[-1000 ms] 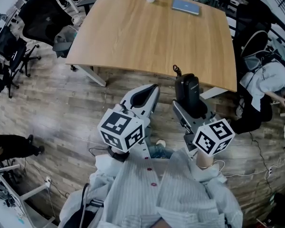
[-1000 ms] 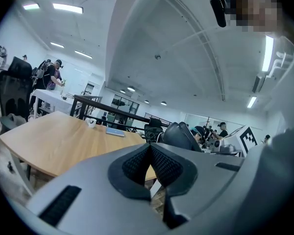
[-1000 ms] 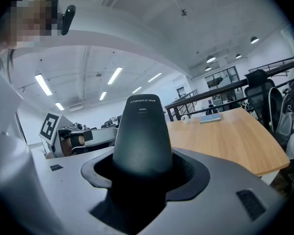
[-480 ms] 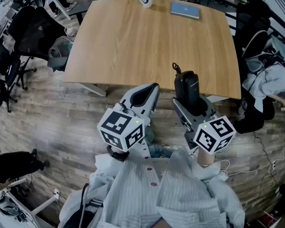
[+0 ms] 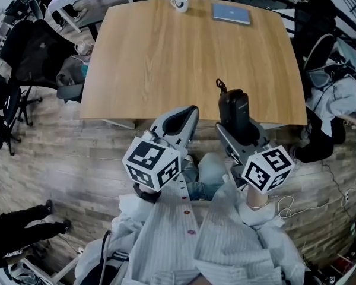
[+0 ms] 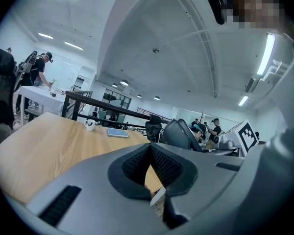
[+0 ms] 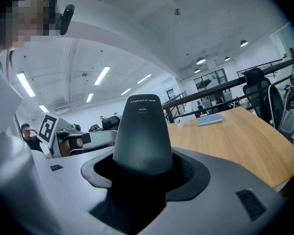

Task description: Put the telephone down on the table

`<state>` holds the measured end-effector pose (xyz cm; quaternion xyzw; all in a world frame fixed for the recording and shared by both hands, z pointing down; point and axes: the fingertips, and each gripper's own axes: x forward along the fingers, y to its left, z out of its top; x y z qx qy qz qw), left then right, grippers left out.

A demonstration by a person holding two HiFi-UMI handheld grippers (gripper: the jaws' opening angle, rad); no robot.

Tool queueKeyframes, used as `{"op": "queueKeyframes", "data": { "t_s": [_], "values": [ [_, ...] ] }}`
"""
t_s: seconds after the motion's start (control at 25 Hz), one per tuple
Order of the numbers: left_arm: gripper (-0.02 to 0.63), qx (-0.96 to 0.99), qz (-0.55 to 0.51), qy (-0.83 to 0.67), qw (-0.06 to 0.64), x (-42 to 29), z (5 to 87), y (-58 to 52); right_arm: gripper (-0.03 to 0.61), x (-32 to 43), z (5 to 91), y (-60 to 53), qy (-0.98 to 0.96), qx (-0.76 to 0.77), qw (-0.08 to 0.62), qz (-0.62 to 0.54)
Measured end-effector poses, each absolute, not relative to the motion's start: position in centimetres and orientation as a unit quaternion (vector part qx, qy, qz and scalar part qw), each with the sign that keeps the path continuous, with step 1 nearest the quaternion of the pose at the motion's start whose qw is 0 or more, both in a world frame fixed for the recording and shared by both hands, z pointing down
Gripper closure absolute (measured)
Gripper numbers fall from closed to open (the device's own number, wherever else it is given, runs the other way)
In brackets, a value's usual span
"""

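My left gripper (image 5: pixel 186 115) is closed on nothing: in the left gripper view (image 6: pixel 151 166) its two jaws meet, and the ribbed pads leave only a small hollow through which a sliver of wood shows. From the head view it hangs over the floor just short of the table's near edge, with its marker cube close to my chest.

My right gripper (image 5: pixel 242 136) is clamped on the telephone (image 5: pixel 233 111), a black cordless handset standing upright between the jaws with a stubby aerial at its top (a line of small print sits near the upper end). In the right gripper view (image 7: pixel 142 177) the pads press on the lower body of the telephone (image 7: pixel 142 133) from both sides. The handset is in the air, over the near edge of the table (image 5: pixel 166 52), and rests on nothing but my jaws.

The table is pale wood. At its far edge stand a white cup (image 5: pixel 180 3) and, to its right, a flat blue book (image 5: pixel 231 13). The floor (image 5: pixel 77 153) is grey planking. Black office chairs (image 5: pixel 32 46) crowd the left side, and a person (image 5: pixel 344 97) bends over at the right.
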<state>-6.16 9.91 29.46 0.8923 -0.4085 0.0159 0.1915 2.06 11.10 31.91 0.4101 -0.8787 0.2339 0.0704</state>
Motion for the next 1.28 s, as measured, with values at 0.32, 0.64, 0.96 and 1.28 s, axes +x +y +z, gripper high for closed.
{"op": "queueKeyframes", "data": {
  "t_s": [0.32,0.64,0.96,1.28],
  "values": [
    [0.606,0.886,0.017,-0.416,0.202,-7.8,30.7,7.0,0.287,1.1,34.0,8.5,-0.870,0.412,0.081,0.257],
    [0.606,0.889,0.018,-0.408,0.208,-6.9,31.0,0.7,0.287,1.5,34.7,2.3,-0.865,0.417,0.096,0.262],
    [0.606,0.891,0.020,-0.404,0.205,-4.6,29.7,-7.2,0.287,3.6,33.7,-5.5,-0.864,0.415,0.099,0.267],
    [0.606,0.889,0.019,-0.415,0.193,-2.3,28.4,-13.1,0.287,5.7,32.5,-11.9,-0.874,0.399,0.100,0.258]
  ]
}}
